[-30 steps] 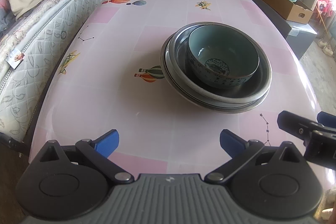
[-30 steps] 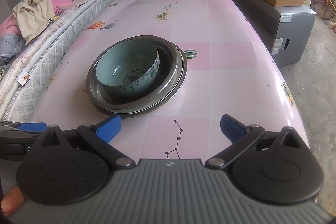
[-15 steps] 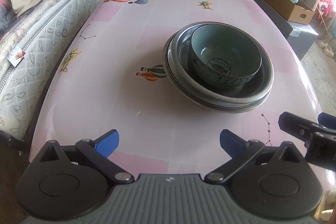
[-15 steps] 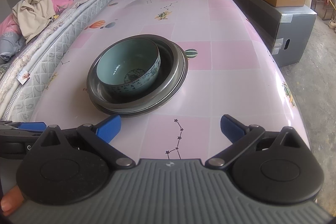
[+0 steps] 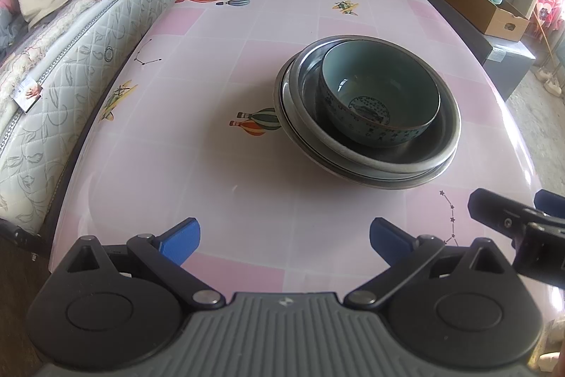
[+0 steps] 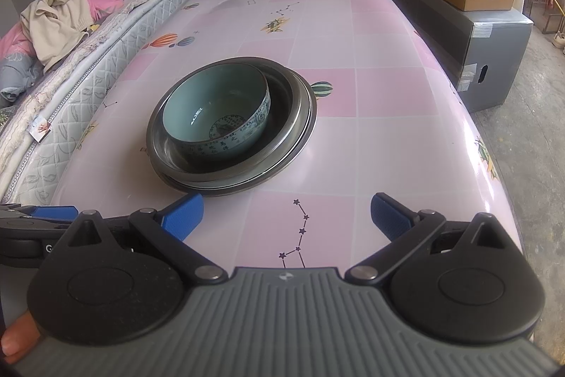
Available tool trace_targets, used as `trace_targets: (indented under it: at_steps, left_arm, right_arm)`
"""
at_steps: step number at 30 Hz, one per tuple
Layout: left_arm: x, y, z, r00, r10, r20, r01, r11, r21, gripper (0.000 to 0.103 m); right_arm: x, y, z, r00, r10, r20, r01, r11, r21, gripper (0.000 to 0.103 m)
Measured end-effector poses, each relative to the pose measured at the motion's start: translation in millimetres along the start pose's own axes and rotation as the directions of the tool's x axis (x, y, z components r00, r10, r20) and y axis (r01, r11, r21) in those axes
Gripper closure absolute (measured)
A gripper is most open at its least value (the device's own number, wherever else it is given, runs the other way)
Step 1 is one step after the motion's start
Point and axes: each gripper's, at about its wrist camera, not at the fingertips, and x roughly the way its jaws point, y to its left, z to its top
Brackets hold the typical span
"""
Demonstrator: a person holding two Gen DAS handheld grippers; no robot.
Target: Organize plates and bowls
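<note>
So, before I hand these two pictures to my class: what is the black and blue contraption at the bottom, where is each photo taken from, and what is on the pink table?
Each picture comes from a fisheye camera mounted on a hand-held gripper, looking forward along its two blue-tipped fingers. A person holds one in each hand; there is no robot arm. One view belongs to the left gripper, the other to the right gripper. Both stand open and hold nothing. On the pink table sits a teal bowl inside stacked metal plates. The right gripper also shows at the edge of the left view, and the left at the edge of the right view. A mattress lies alongside the table.
</note>
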Motion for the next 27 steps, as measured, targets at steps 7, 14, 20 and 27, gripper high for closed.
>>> trace_targets:
  at_steps: [7,14,20,27]
  left_arm:
    - [-0.1,-0.1,0.3,1.000,0.001,0.000,-0.001,1.000,0.000,0.000]
    - [-0.7,0.3,0.0,1.000,0.003,-0.001,-0.003,1.000,-0.002,0.000]
    - [-1.0,0.3,0.6,1.000,0.004,-0.001,-0.004,1.000,-0.002,0.000]
    - [-1.6,0.4,1.3,1.000,0.002,-0.003,-0.002,1.000,-0.002,0.000]
  right_arm:
    - [0.5,0.8,-0.7,1.000,0.002,0.001,-0.002,1.000,-0.003,0.002]
    - [0.1,3.0,-2.2,1.000,0.004,-0.002,-0.004,1.000,-0.006,0.002]
    - [-0.8,4.0,-1.0,1.000,0.008,-0.005,-0.008,1.000,-0.012,0.002]
    - [-1.1,3.7,-0.4,1.000,0.009,-0.007,-0.009,1.000,-0.012,0.002]
